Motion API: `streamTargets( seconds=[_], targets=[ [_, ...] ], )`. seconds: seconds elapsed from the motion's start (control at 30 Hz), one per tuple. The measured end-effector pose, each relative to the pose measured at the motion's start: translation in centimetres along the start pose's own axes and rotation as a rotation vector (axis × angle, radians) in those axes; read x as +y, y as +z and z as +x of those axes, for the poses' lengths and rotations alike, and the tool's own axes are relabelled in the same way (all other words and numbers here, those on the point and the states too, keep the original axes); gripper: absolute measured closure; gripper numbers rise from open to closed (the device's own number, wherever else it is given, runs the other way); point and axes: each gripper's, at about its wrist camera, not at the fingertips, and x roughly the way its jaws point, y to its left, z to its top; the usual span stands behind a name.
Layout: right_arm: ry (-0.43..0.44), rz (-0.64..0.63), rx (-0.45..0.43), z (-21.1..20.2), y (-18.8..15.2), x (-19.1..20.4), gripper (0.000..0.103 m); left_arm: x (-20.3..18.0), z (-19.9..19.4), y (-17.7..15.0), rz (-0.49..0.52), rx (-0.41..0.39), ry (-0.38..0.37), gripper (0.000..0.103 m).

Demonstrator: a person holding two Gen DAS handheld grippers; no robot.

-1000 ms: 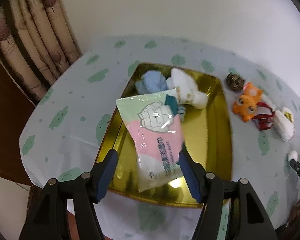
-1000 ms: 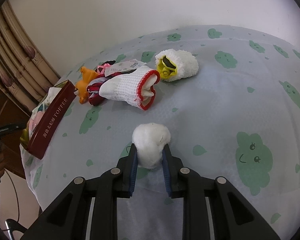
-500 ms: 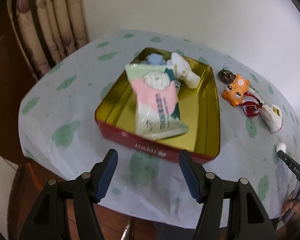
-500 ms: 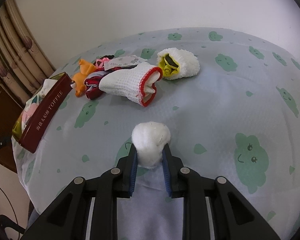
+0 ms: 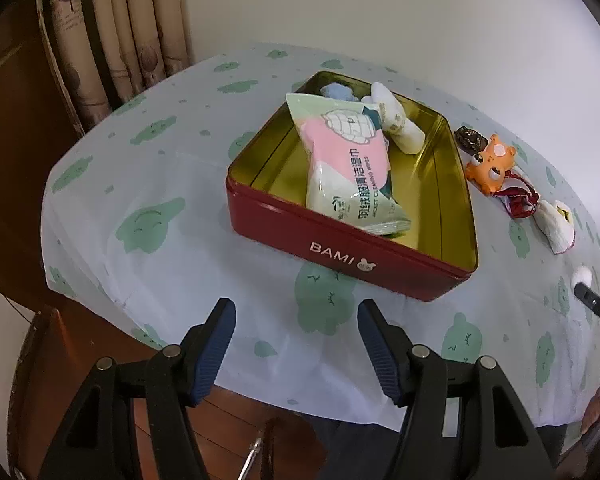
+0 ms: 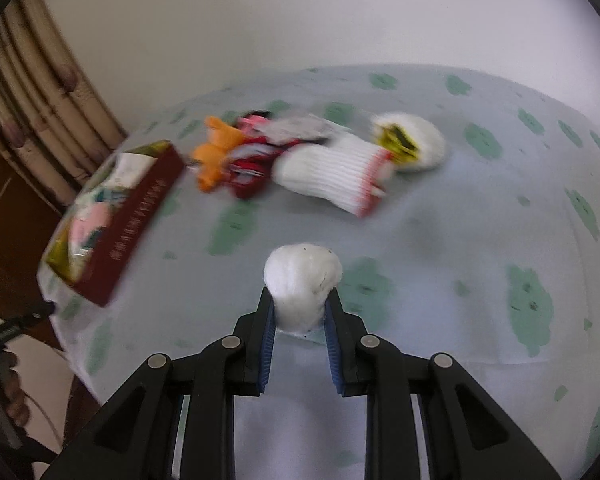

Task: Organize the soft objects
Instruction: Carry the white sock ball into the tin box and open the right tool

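Soft, even indoor light; fisheye bending and dark corners; the right wrist view is motion-blurred.

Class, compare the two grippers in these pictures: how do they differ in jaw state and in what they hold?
The left gripper stands wide open; the right gripper is clamped shut. The left gripper holds nothing, with only tablecloth between its fingers; the right gripper squeezes a white cotton ball. Both have black arms and blue ribbed pads.

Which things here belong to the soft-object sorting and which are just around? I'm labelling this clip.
Part of the job:
red tin
wipes pack
white cotton ball in the right gripper
orange plush toy
white sock

Just around:
curtain
cloud-print tablecloth
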Motion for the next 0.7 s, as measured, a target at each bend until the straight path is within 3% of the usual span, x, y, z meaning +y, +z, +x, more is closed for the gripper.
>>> streamTargets(
  seconds=[0.37, 0.53, 0.7],
  targets=[
    [0.157, -0.198, 0.004, 2.5, 5.7, 15.4, 0.079, 1.0, -1.0, 0.0, -0.064, -0.018, -0.035, 0.038],
    [0.151, -0.296, 0.051, 6.2, 7.0, 21.1, 0.079, 1.6, -0.4, 0.0, -0.098, 0.012, -0.059, 0.038],
    [0.120, -0.340, 0.106, 10.1, 7.9, 23.1, 0.079, 2.0, -0.2, 0.0, -0.113, 0.017, -0.066, 0.038]
  ],
)
